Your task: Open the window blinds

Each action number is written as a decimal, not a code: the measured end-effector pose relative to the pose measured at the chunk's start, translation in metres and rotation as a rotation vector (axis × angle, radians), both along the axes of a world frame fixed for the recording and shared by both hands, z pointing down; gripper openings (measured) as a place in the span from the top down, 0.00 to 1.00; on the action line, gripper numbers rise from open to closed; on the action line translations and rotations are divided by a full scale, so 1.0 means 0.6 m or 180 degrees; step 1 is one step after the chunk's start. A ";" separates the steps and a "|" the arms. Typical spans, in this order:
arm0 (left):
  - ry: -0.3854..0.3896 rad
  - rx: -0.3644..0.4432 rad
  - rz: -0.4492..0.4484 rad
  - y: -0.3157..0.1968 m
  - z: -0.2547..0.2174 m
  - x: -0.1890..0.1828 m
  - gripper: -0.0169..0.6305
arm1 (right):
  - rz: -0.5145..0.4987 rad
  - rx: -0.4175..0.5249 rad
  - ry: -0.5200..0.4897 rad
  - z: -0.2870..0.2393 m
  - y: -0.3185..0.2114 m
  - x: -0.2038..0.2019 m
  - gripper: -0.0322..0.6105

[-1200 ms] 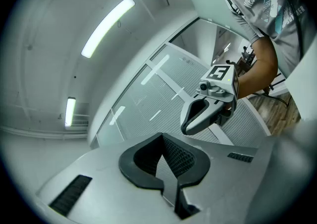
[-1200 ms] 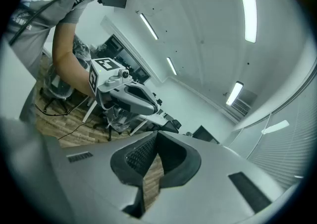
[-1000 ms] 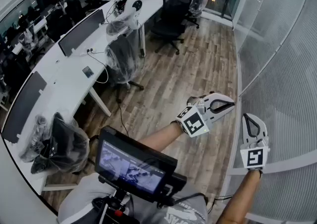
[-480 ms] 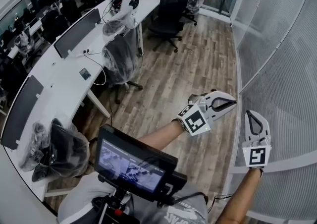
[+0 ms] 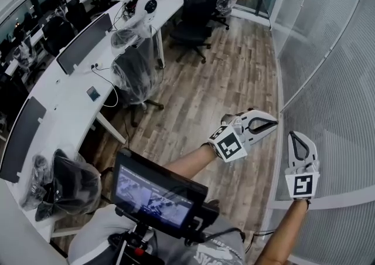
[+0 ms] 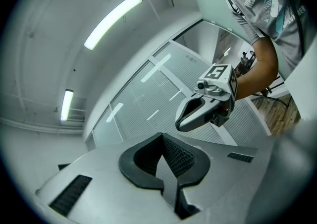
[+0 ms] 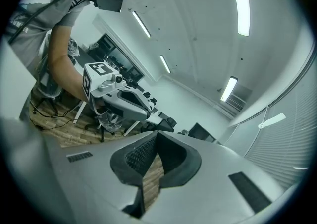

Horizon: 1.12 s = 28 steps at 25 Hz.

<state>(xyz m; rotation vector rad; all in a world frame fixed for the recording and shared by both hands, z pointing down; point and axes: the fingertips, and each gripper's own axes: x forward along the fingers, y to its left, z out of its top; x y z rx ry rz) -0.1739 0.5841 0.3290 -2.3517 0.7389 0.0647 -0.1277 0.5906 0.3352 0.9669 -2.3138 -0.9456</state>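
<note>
Blinds cover the glass wall at right, near the right tongs; these and the left tongs are pressed together, empty, and with no cord in sight a careless reach could bend slats.

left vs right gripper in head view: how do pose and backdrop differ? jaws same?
Pose: the left gripper lies across the picture, its tip pointing right toward the blinds; the right gripper points up the picture.
Backdrop: the left gripper shows over the wooden floor; the right gripper shows against the blinds.
Shared: both have their jaws together with nothing between them.
</note>
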 end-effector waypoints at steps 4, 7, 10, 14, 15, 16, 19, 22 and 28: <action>-0.0012 -0.0039 -0.0034 -0.061 0.009 0.029 0.97 | -0.0048 0.0005 0.0003 0.003 -0.058 0.029 0.96; 0.0018 -0.0052 -0.0043 -0.104 0.007 0.060 0.97 | -0.0067 0.0005 -0.0066 0.002 -0.103 0.064 0.96; -0.0006 -0.0042 -0.0066 -0.142 0.008 0.094 0.97 | -0.0076 0.0020 -0.0048 0.004 -0.144 0.100 0.96; -0.0001 -0.0053 -0.0089 -0.186 0.014 0.129 0.97 | -0.0134 -0.0031 -0.0054 0.016 -0.186 0.126 0.96; 0.0007 -0.0056 -0.0090 -0.196 0.013 0.136 0.97 | -0.0139 -0.0034 -0.0055 0.017 -0.198 0.132 0.96; 0.0007 -0.0063 -0.0089 -0.208 0.011 0.143 0.97 | -0.0143 -0.0039 -0.0057 0.016 -0.210 0.138 0.96; -0.0037 -0.0069 -0.0083 -0.245 0.016 0.155 0.97 | -0.0154 -0.0090 -0.0076 0.020 -0.247 0.144 0.96; -0.0035 -0.0102 -0.0070 -0.285 0.021 0.151 0.97 | -0.0142 -0.0104 -0.0128 0.022 -0.287 0.140 0.96; -0.0051 -0.0099 0.0003 -0.373 0.012 0.140 0.97 | -0.0056 -0.0120 -0.0151 0.020 -0.372 0.129 0.96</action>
